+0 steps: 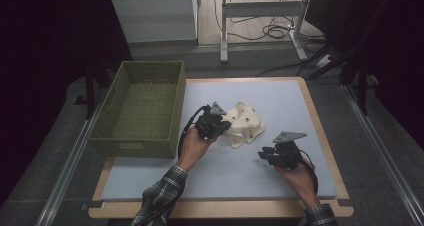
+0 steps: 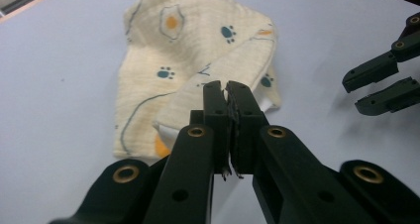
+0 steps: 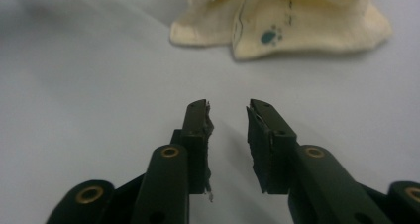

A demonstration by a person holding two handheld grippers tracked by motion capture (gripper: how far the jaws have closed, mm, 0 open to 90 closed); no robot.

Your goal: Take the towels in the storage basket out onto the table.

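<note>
Now left gripper (image 2: 229,92) pinches cloth (image 2: 198,50) — firmly.

Holding left gripper (image 1: 227,126) with jaws pressed together, forearm in plaid sleeve (image 1: 159,193) reaching in from below. Holding right gripper (image 1: 263,153) low, jaws standing a little apart, nothing between them, pointing toward the left one.

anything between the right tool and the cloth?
Nothing: bare blue mat separates the right tool, jaws apart and empty, from the cream paw-print cloth. Right gripper view shows it; the high view agrees.
</note>
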